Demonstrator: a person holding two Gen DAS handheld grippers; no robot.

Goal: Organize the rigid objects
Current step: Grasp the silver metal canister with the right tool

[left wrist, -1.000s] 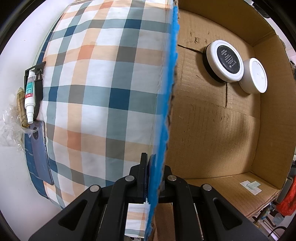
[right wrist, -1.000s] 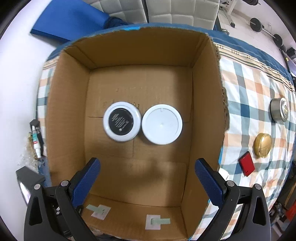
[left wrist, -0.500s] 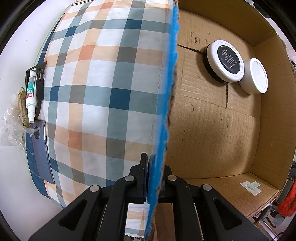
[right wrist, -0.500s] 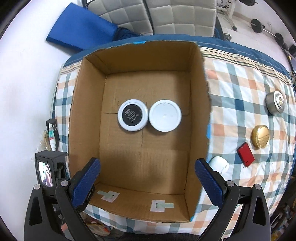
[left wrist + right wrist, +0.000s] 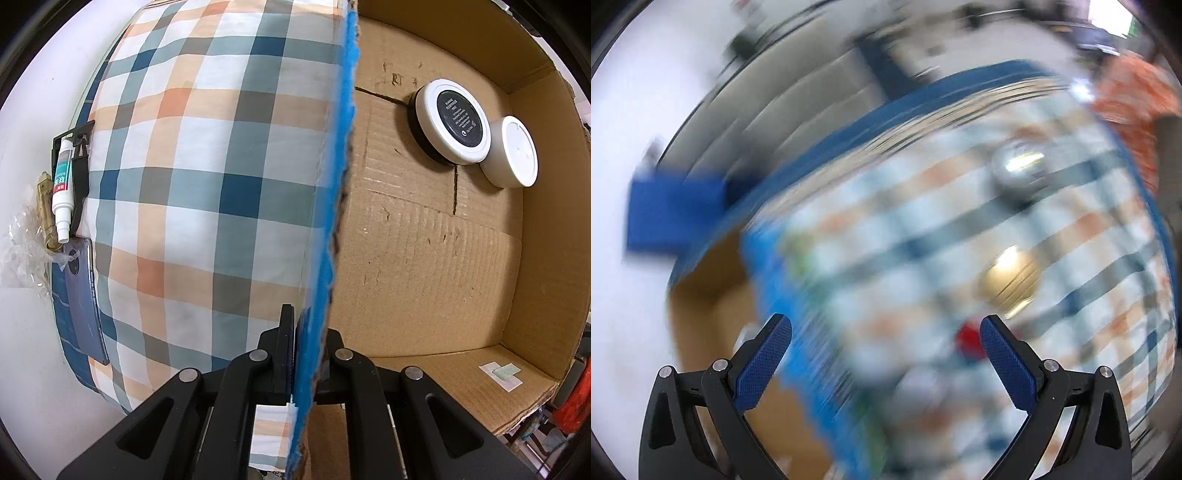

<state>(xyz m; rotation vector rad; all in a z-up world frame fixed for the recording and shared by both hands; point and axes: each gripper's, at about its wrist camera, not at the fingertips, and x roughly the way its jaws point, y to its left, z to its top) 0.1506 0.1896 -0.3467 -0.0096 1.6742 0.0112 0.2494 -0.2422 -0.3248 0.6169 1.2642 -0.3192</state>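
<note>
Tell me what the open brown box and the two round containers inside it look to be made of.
The open brown box looks like matte corrugated cardboard: ribbed lines and creases show on its floor. The black-topped round container and the plain white round container look like smooth, slightly glossy plastic, though ceramic or glass cannot be ruled out.

A: Surface covering? Checked cloth (image 5: pixel 207 192), blue, grey, orange.
B: Directly on it: cardboard box (image 5: pixel 424 266). In the blurred right view: silver round tin (image 5: pixel 1019 170), gold tin (image 5: pixel 1012 280), red item (image 5: pixel 967 341).
</note>
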